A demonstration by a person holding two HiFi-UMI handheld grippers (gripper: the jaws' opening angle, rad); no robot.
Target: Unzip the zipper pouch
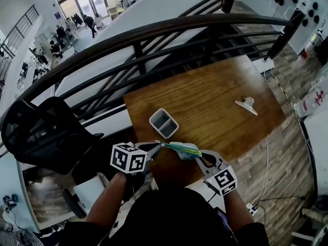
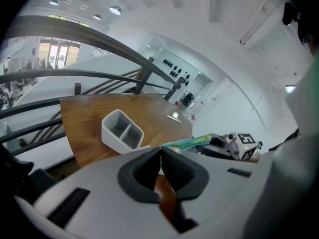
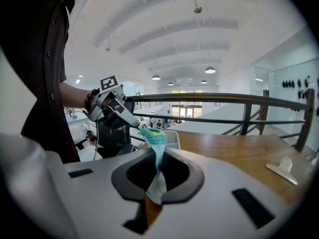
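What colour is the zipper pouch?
The zipper pouch is teal with a yellow-green top edge; clearest in the right gripper view.

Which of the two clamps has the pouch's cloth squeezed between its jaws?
The right gripper: pale cloth of the zipper pouch is pinched between its jaws. The left gripper, shut, sits at the end of the zipper.

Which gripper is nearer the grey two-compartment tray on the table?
Left. Both hold the zipper pouch: the left gripper just on the person's side of the grey tray, the right gripper farther off to the tray's right.
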